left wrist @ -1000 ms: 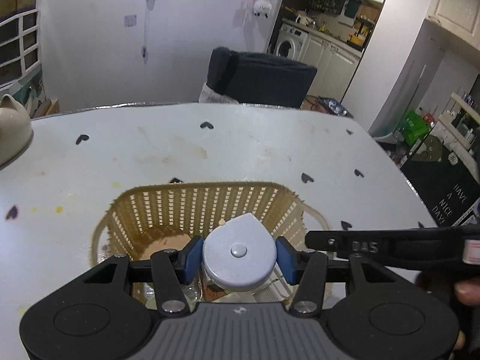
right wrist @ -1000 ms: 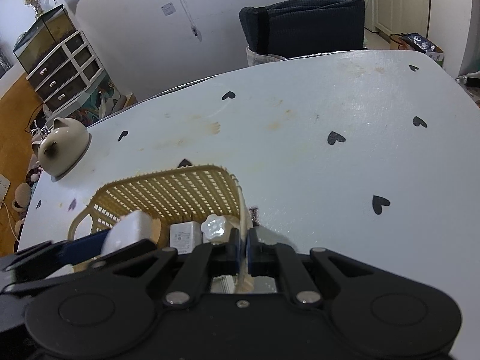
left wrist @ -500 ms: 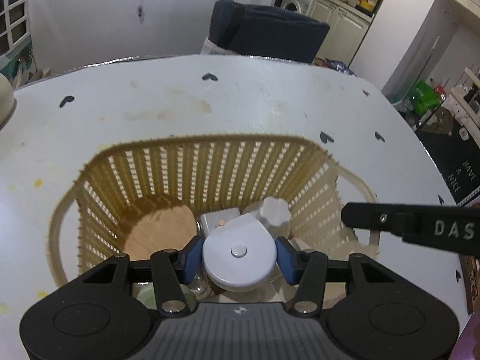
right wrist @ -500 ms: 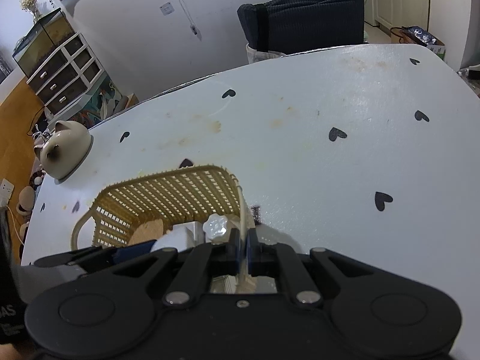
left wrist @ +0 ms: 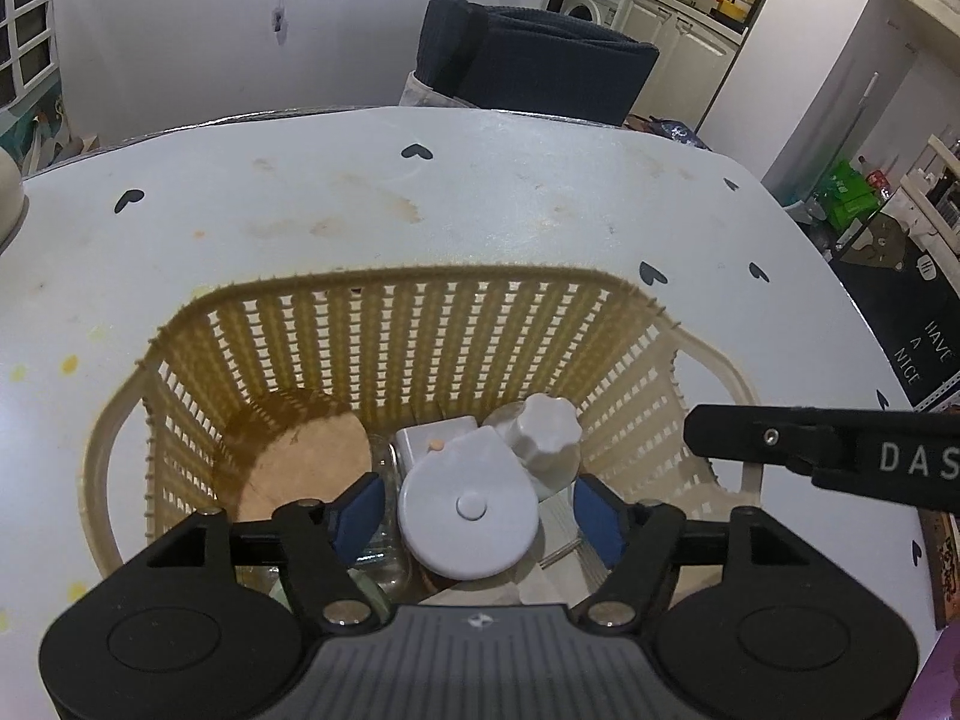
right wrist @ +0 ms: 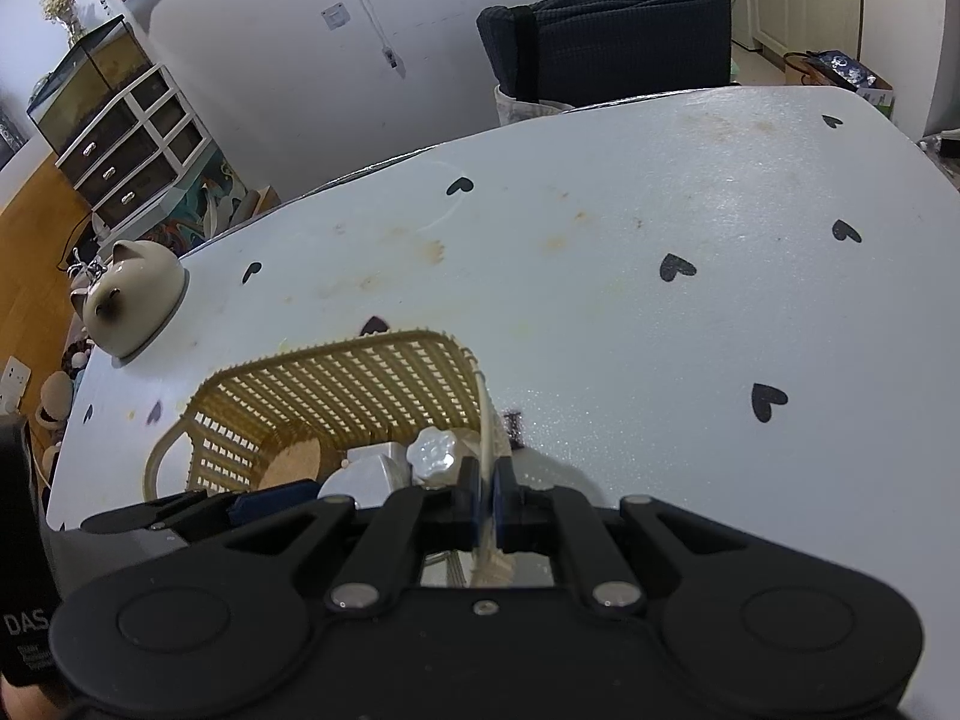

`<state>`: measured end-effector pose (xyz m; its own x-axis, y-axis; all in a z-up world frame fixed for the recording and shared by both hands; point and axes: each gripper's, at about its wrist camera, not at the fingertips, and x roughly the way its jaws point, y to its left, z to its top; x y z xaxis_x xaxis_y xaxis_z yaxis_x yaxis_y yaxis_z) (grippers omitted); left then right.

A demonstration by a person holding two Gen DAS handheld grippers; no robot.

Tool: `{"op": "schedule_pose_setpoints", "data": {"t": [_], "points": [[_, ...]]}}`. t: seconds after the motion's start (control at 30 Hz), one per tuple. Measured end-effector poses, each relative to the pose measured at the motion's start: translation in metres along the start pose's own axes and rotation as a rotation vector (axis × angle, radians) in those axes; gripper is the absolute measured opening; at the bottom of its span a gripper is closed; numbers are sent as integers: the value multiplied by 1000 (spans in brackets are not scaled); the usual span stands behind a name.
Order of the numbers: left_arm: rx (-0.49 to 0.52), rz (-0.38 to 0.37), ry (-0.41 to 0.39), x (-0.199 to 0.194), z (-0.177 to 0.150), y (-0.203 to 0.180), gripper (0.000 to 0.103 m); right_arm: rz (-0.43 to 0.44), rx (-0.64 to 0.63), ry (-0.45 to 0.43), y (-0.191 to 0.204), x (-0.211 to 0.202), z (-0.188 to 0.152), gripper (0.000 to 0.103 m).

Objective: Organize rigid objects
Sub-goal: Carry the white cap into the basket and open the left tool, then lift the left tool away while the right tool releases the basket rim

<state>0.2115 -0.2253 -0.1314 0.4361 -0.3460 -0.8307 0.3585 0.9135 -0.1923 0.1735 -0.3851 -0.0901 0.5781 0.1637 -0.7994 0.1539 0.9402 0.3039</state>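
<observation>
Risk, in the left wrist view, is that the round grey tape measure [left wrist: 468, 507], perched on the items piled in the slatted basket [left wrist: 384, 324], slides or tips as the left gripper [left wrist: 477, 510] lifts away and a pad snags it; the jaws have just been opening and now stand clear on either side of it, gripping nothing. From the right wrist view, the right gripper [right wrist: 487, 501] is clenched on the basket's near rim [right wrist: 483, 420]; a tug there could skid the basket across the heart-dotted table [right wrist: 660, 192].

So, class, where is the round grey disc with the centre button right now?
Left wrist view: the round grey disc lies inside the basket, between the open left gripper pads, beside the white knob.
</observation>
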Motion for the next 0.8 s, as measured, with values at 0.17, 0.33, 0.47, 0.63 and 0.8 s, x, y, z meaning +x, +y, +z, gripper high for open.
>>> {"op": "schedule_pose_setpoints", "data": {"t": [0.17,0.33,0.47,0.63,0.8], "points": [[-3,3,-27,-13,1,0,74,5,0,1,0,0,0,5],[-11,7,-70,-37,1,-1,80,9,-7,2,0,1,0,5],[-24,8,-110,-59,-1,-2,83,14,-18,3,0,1,0,5],[-45,38,-166,-88,-6,1,89,10,-53,2,1,1,1,6],[-51,85,-212,-114,-13,5,94,4,-98,-1,4,1,2,6]]}}
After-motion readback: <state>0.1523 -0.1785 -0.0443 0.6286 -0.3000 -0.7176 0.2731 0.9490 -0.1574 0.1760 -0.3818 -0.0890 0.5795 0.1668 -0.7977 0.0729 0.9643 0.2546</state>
